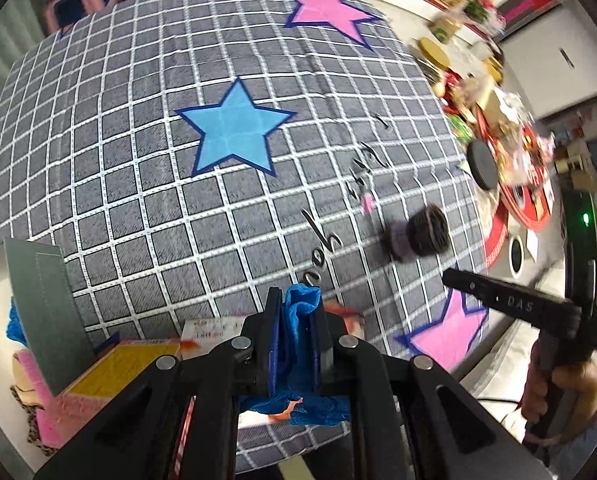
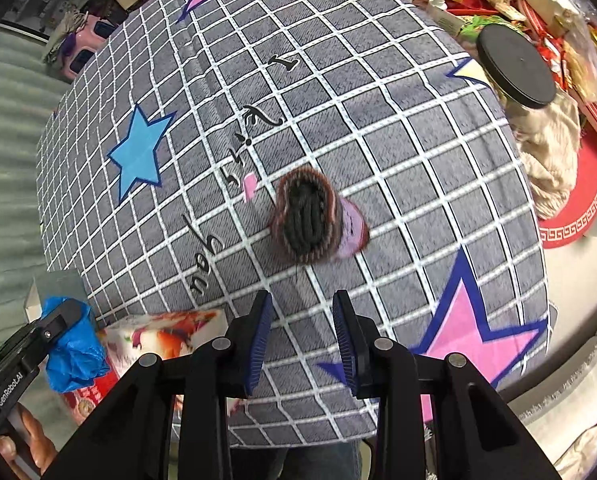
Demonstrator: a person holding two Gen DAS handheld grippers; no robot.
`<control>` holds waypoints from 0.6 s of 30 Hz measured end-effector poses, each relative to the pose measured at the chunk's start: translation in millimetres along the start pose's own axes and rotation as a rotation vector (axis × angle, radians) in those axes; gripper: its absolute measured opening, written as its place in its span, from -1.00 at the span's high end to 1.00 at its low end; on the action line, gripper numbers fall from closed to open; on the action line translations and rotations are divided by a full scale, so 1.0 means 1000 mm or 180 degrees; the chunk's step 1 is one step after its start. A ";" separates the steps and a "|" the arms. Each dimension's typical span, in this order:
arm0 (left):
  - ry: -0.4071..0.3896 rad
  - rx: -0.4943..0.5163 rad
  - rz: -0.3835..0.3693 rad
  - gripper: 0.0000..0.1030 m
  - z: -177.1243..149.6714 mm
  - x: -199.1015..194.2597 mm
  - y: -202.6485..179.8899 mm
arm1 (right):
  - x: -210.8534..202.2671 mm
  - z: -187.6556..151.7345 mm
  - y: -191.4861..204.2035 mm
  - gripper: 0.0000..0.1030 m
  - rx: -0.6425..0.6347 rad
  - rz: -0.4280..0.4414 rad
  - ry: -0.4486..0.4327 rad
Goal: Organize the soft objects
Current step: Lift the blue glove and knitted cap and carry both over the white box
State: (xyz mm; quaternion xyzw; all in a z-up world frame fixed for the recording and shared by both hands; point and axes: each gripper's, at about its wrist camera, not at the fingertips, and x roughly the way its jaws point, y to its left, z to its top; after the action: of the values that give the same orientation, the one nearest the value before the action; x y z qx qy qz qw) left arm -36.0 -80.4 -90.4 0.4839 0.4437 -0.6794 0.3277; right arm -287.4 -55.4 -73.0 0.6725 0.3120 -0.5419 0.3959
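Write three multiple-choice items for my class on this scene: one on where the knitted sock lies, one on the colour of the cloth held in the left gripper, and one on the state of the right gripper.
1. Where does the knitted sock lie?
A. on the checked blanket
B. inside a jar
C. in the right gripper

2. What colour is the cloth in the left gripper?
A. red
B. blue
C. white

3. What state is the right gripper in?
A. shut on the sock
B. shut on a box
C. open

Answers: 1 A, the sock rests on the blanket's grid; 2 B, blue fabric bunches between the fingers; 3 C, its fingers stand apart with only blanket between them.
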 end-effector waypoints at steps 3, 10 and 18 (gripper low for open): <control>-0.0004 0.0127 -0.0027 0.75 -0.014 -0.004 -0.007 | 0.007 -0.010 0.007 0.33 0.0028 0.0006 -0.0031; 0.0000 0.0336 -0.0030 0.74 -0.039 -0.023 -0.015 | 0.016 0.002 0.006 -0.74 0.0069 -0.0134 -0.0457; 0.0115 0.0581 0.0078 0.74 -0.063 -0.027 -0.021 | 0.079 0.046 0.005 0.31 0.0196 -0.0275 0.0083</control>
State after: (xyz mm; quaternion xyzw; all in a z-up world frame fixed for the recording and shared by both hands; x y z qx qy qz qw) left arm -23.0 -13.8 -67.6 0.5294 0.3798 -0.7041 0.2824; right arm -287.9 -99.0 -153.8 0.6773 0.3291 -0.5590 0.3472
